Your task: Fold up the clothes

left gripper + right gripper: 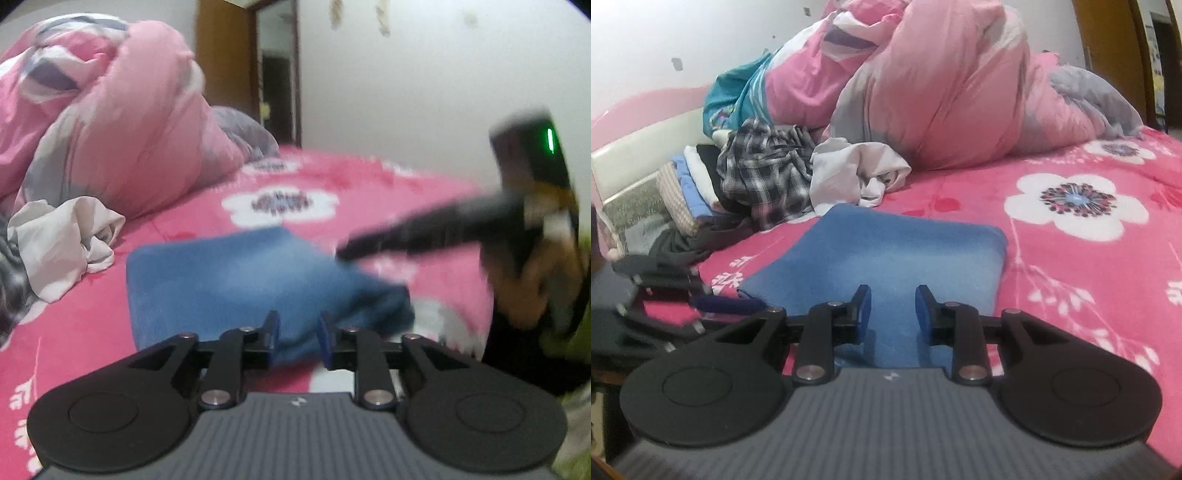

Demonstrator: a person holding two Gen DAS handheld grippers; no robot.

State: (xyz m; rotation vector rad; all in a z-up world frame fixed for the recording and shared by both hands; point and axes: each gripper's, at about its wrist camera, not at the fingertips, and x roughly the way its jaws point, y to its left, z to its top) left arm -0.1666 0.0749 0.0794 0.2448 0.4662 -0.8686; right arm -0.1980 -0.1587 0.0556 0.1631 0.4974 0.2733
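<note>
One folded blue cloth (pixel 886 258) flat, long axis toward pile (pixel 757 177).

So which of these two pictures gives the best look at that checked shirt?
The right wrist view. There the crumpled checked shirt lies in full sight, between a stack of folded clothes and a white garment. The left wrist view catches only a blurred sliver at its left edge.

The blue garment (pixel 886 254) lies folded into a flat, roughly rectangular pad on the pink floral bedspread (pixel 1071 295). A crumpled white garment (pixel 849 173) and a bunched plaid shirt (pixel 764 173) lie unfolded behind it.
</note>
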